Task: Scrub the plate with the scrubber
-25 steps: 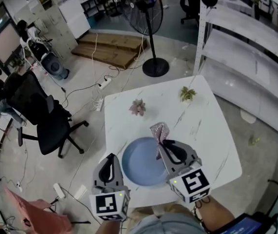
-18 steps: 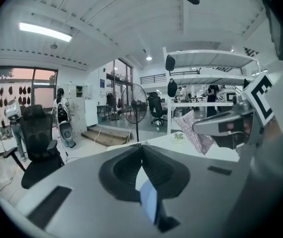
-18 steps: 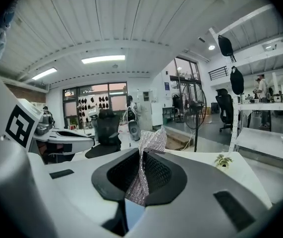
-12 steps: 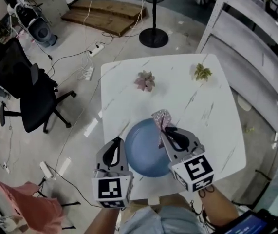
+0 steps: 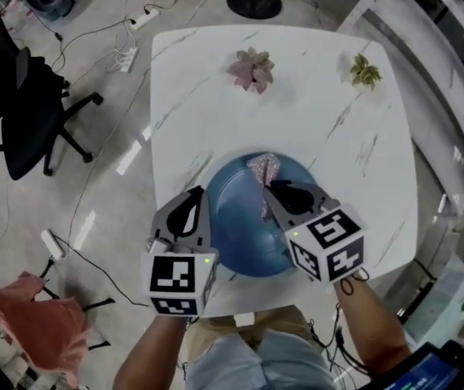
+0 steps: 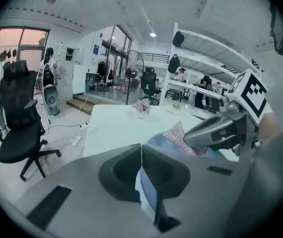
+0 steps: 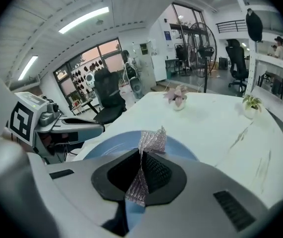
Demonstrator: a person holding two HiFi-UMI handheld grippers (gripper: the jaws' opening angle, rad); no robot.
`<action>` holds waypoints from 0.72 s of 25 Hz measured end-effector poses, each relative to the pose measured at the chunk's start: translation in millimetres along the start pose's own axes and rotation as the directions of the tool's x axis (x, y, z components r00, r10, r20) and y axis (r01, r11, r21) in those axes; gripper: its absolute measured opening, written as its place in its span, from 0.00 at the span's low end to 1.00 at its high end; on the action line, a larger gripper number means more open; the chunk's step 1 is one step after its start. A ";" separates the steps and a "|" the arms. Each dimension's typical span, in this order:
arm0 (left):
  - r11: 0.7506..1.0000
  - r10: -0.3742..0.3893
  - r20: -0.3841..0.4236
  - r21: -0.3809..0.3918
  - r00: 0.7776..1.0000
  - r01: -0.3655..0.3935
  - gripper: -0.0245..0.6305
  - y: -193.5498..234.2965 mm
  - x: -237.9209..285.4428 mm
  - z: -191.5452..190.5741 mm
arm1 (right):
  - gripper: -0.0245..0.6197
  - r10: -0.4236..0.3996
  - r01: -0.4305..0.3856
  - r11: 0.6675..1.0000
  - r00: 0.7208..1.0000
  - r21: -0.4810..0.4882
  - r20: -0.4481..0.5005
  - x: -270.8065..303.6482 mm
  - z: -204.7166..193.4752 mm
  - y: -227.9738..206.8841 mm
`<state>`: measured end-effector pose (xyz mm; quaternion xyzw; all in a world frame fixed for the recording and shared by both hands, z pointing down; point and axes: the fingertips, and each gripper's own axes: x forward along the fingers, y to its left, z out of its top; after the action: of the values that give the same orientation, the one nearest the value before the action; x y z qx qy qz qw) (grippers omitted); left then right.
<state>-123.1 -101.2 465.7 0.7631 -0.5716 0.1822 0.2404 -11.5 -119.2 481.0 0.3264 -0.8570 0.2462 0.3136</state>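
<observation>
- Plainly, both grasps that the job needs are in place. The left tongs (image 5: 193,207) are closed on the near-left rim of the blue plate (image 5: 244,232). The left gripper view shows a thin blue edge pinched between the jaws.
- The right tongs (image 5: 273,192) are shut on the scrubber (image 5: 262,168), a crumpled silvery mesh with a pinkish tint. Its free end sticks up past the jaw tips in the right gripper view.
- The plate lies flat on the white tabletop (image 5: 215,112) near its front edge. The scrubber hangs over the far half of the plate, inside the rim.
- As I judge it, the scrubbing is either just beginning or at an early pass. The holding and positioning are done, and the wiping across the plate's face is what is left.
- Whether the mesh is touching the plate or hovering just above it cannot be told. From the head view it overlaps the blue surface, and the right gripper view looks along the jaws, not at the contact.
- The near half of the plate is covered in the head view by the two marker cubes and the tong bodies.
- No dirt, foam or water shows on the visible blue surface, so how clean it is cannot be judged.
- The lower end of the scrubber disappears inside the right jaws.
</observation>
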 end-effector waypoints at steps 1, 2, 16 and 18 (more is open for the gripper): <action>1.000 -0.010 -0.015 -0.003 1.000 0.010 0.05 0.1 4.7 -4.6 | 0.10 0.003 -0.003 1.000 1.000 0.001 -0.020 5.5 -2.3 0.0; 1.000 -0.020 -0.030 -0.007 0.999 0.019 0.05 0.4 8.9 -8.9 | 0.10 0.004 -0.004 1.000 0.999 0.002 -0.038 10.3 -4.1 0.2; 0.978 -0.170 -0.061 -0.133 0.984 0.161 0.05 -3.3 27.9 -12.5 | 0.10 0.039 -0.035 0.999 0.987 0.027 -0.159 29.0 -9.8 4.3; 0.980 -0.173 -0.052 -0.112 0.984 0.166 0.05 -4.6 27.0 -4.2 | 0.10 0.040 -0.037 0.999 0.986 0.024 -0.162 28.6 -9.3 4.4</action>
<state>-111.2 -118.9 483.4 0.7891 -0.5056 0.1535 0.3133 -28.1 -122.1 506.4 0.2919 -0.8322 0.2870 0.3739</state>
